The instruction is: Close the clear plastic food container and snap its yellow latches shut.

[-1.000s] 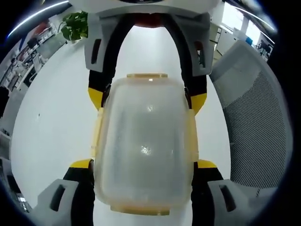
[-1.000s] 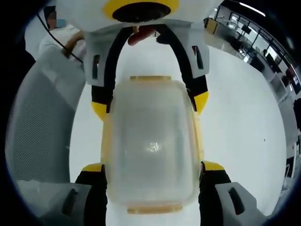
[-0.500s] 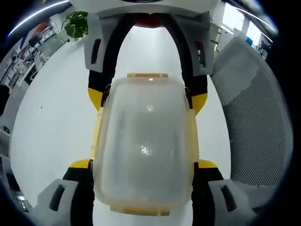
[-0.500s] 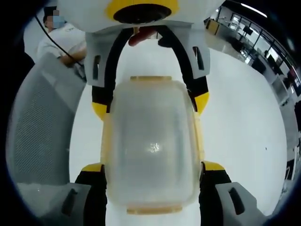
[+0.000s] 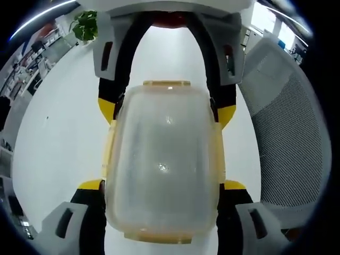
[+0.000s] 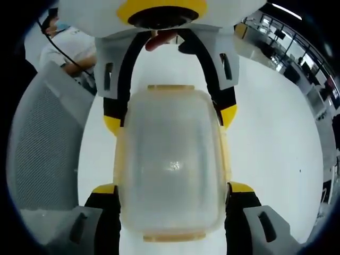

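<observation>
Flanking clear rectangular plastic food container [image 5: 162, 164] mid-tabletop | both grippers bracket its yellow-latched sides, pressing | light, slick, flexing; squeeze latches

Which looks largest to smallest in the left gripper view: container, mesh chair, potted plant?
1. Container, though it sits nearest the camera, so its lead may be mere nearness.
2. Mesh chair, partly cut off at the edge.
3. Potted plant, small and far.

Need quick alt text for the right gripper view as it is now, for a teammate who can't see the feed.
A clear plastic food container with its lid on sits on a white table, gripped at both ends: the right gripper from the bottom of the view, the left gripper from the top. Yellow latches line its edges; a grey mesh chair stands left.
</observation>
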